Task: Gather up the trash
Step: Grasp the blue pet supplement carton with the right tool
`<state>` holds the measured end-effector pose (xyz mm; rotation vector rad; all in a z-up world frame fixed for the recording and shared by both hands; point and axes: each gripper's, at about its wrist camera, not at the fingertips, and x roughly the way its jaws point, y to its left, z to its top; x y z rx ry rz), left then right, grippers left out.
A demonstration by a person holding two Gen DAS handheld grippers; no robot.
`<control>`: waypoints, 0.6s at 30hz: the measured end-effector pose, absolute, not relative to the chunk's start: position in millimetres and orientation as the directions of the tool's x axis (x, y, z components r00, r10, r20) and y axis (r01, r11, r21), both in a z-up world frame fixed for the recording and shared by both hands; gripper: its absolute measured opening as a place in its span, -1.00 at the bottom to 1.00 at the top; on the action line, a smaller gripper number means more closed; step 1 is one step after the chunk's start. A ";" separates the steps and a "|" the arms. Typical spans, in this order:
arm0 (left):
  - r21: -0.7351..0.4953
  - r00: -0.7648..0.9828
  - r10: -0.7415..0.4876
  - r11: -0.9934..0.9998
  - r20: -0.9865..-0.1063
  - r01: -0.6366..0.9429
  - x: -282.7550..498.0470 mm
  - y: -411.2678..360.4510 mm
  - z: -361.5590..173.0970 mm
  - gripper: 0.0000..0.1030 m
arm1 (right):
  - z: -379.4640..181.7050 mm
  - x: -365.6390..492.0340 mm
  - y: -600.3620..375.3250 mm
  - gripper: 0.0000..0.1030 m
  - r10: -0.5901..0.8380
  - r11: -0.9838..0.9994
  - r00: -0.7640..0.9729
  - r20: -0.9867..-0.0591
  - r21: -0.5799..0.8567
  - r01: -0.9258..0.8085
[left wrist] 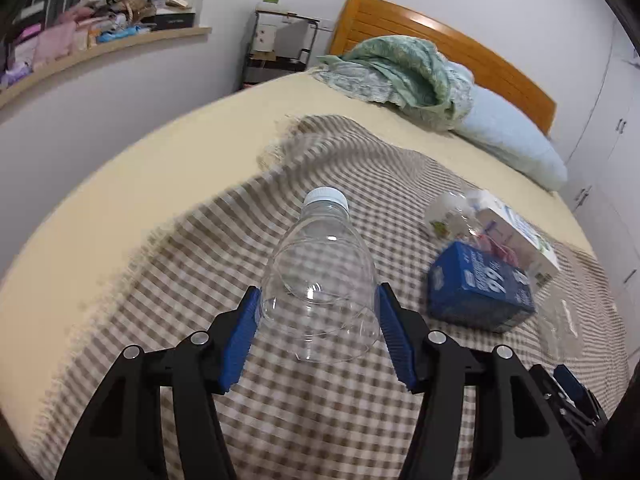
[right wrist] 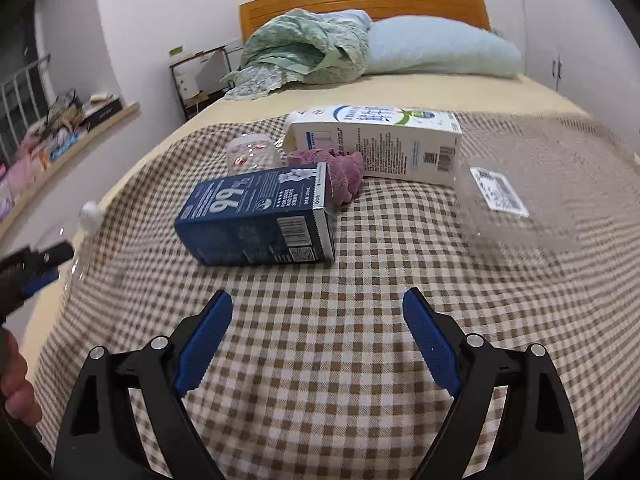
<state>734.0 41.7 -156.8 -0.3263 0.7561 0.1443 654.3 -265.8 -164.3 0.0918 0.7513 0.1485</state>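
Observation:
My left gripper is shut on a clear plastic bottle with a white cap, holding it above the checked blanket. It also shows at the left edge of the right wrist view. My right gripper is open and empty over the blanket. Ahead of it lie a dark blue carton, a white carton, a small clear cup, a purple crumpled cloth and a clear plastic container with a label. The blue carton also shows in the left wrist view.
The blanket lies on a yellow bed with a wooden headboard, a blue pillow and a green quilt. A cluttered shelf runs along the left wall. White wardrobes stand right.

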 end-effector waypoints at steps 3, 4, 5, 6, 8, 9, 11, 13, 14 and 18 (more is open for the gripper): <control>-0.217 0.660 -0.003 0.946 -0.752 -0.242 738.7 41.5 -175.2 0.10 | -168.5 649.7 -258.8 0.62 0.138 0.988 0.718 -0.683 0.046 -0.146; -0.226 0.648 -0.022 0.945 -0.761 -0.234 738.0 44.2 -177.7 0.10 | -170.3 648.9 -256.4 0.62 0.134 0.985 0.715 -0.686 0.016 -0.170; -0.243 0.652 -0.044 0.945 -0.757 -0.217 737.5 48.2 -177.6 0.10 | -171.4 648.8 -254.2 0.62 0.127 0.981 0.715 -0.688 -0.022 -0.195; -0.252 0.658 -0.055 0.945 -0.751 -0.209 737.4 51.4 -176.1 0.11 | -171.2 650.5 -252.4 0.62 0.128 0.972 0.714 -0.688 -0.057 -0.229; -0.263 0.662 -0.068 0.944 -0.747 -0.200 741.9 64.5 -173.8 0.11 | -169.1 658.1 -246.5 0.62 0.141 0.935 0.699 -0.701 -0.138 -0.327; -0.269 0.662 -0.065 0.940 -0.747 -0.211 742.3 70.7 -174.3 0.11 | -167.9 666.3 -239.3 0.62 0.140 0.889 0.678 -0.721 -0.210 -0.407; -0.297 0.662 -0.064 0.923 -0.747 -0.245 745.3 89.8 -176.8 0.11 | -164.8 686.0 -221.1 0.62 0.102 0.759 0.652 -0.752 -0.365 -0.539; -0.323 0.657 -0.067 0.905 -0.751 -0.277 753.4 106.5 -179.5 0.11 | -161.5 712.4 -203.5 0.62 0.050 0.617 0.581 -0.812 -0.432 -0.658; -0.341 0.653 -0.068 0.890 -0.754 -0.302 757.1 116.0 -181.2 0.11 | -158.6 728.4 -190.9 0.62 -0.008 0.511 0.548 -0.836 -0.474 -0.717; -0.390 0.655 -0.092 0.861 -0.750 -0.326 759.6 136.7 -180.7 0.12 | -155.9 774.6 -163.5 0.62 -0.109 0.320 0.455 -0.884 -0.465 -0.826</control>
